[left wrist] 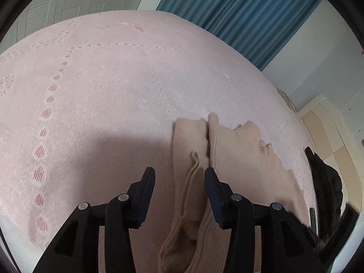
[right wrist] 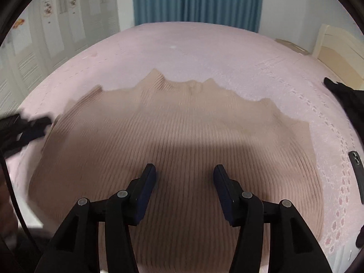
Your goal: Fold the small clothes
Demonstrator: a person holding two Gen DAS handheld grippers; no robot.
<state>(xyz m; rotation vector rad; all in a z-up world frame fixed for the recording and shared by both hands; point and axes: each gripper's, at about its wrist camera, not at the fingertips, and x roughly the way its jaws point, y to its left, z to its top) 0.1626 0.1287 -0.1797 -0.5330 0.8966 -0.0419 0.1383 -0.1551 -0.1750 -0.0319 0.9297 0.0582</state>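
A beige ribbed knit garment (right wrist: 177, 136) lies spread flat on the pink bedspread (right wrist: 204, 50), neckline at the far side. My right gripper (right wrist: 184, 173) is open and empty, just above the garment's near middle. In the left wrist view the garment's left edge (left wrist: 227, 150) shows, with a folded-over strip (left wrist: 188, 159) running toward me. My left gripper (left wrist: 179, 177) is open, its jaws to either side of that strip, nothing held. The left gripper also shows blurred at the left edge of the right wrist view (right wrist: 25, 129).
A dark phone (right wrist: 357, 173) lies on the bed to the garment's right. A black garment (left wrist: 327, 182) sits at the bed's right edge. Blue curtains (right wrist: 195, 0) hang beyond the bed, a cream headboard (right wrist: 336, 47) stands at right, and white wardrobe doors (right wrist: 56, 29) at left.
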